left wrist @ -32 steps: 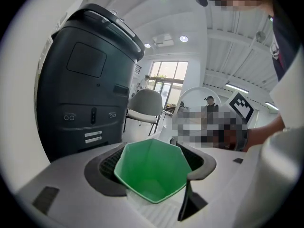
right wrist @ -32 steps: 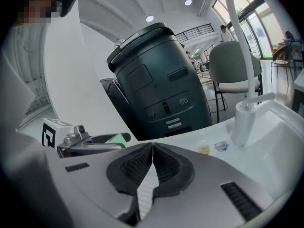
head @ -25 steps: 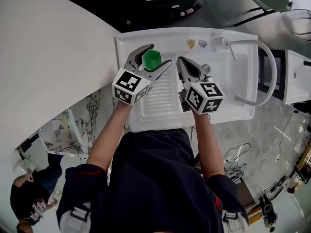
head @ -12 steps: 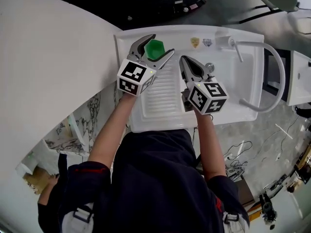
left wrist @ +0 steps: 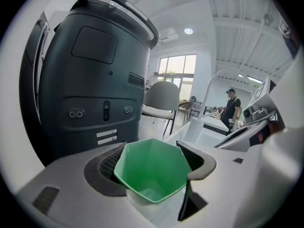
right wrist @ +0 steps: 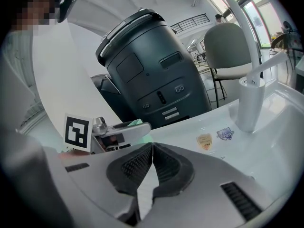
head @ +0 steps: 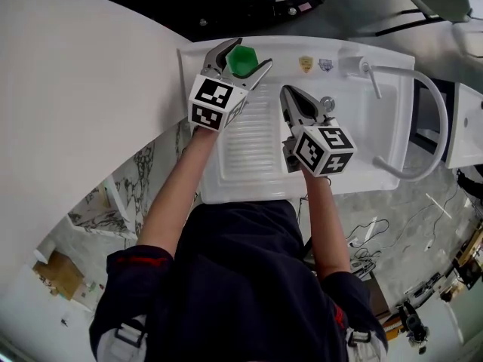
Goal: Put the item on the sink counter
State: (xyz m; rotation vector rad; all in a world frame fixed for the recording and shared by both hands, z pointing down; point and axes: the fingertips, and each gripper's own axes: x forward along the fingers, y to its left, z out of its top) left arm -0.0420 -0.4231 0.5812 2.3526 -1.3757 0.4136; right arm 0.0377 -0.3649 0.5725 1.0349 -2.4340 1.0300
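Note:
My left gripper [head: 248, 56] is shut on a green faceted cup [head: 241, 61], its jaws standing wide around the cup's sides. In the head view it hangs over the back left corner of the white sink counter [head: 249, 153]. The left gripper view looks down into the upright cup [left wrist: 148, 167] between the dark pads [left wrist: 198, 163]. My right gripper [head: 291, 96] is shut and empty over the middle of the counter, beside the ribbed drainboard. In the right gripper view its jaws [right wrist: 152, 147] meet, and the left gripper's marker cube [right wrist: 77, 132] shows at the left.
A curved white faucet [head: 426, 104] arches over the basin [head: 362, 130] at the right. Two stickers [head: 314, 64] lie on the counter's back rim. A large dark machine [left wrist: 90, 80] stands just behind the sink. A white curved wall [head: 83, 89] lies to the left.
My left gripper has carried the green cup farther toward the counter's back left corner. The right gripper has barely moved.

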